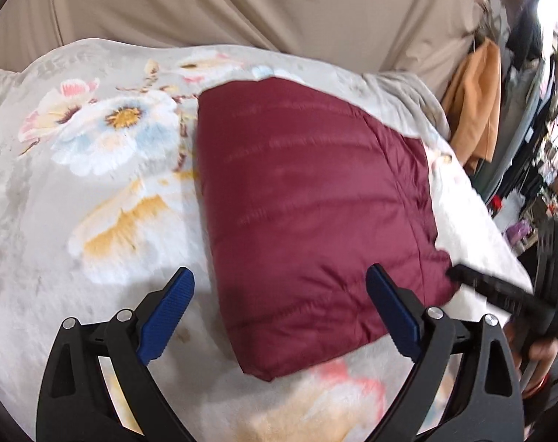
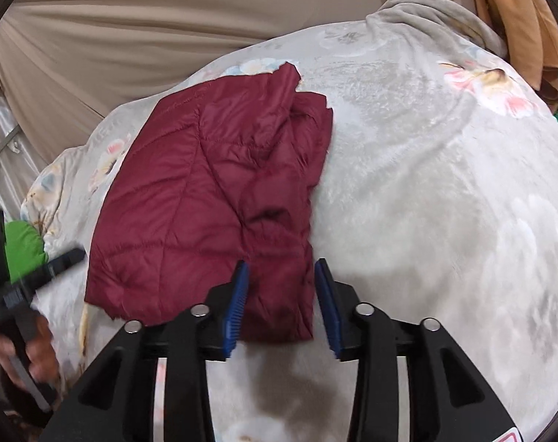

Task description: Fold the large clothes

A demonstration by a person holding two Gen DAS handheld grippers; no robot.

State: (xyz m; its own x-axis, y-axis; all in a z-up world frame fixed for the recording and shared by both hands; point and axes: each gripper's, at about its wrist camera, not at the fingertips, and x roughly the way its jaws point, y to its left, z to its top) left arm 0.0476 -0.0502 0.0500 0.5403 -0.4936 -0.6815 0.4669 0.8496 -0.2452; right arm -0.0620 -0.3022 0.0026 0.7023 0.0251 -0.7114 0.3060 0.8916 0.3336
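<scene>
The folded maroon jacket (image 1: 316,199) takes the middle of the floral blanket (image 1: 94,191); wide bare blanket lies open on both sides and along the near edge. A beige curtain (image 1: 242,3) closes the far edge, and hanging clothes (image 1: 478,110) crowd the far right corner

The quilted jacket (image 1: 308,191) is dark burgundy, lying on a pale grey blanket (image 1: 58,221) printed with pink, blue and orange flowers. Behind it hangs a plain beige curtain (image 1: 242,3), with an orange-tan garment (image 1: 478,99) at the right of the frame. Both claws are black with blue ribbed pads (image 2: 238,309).
</scene>
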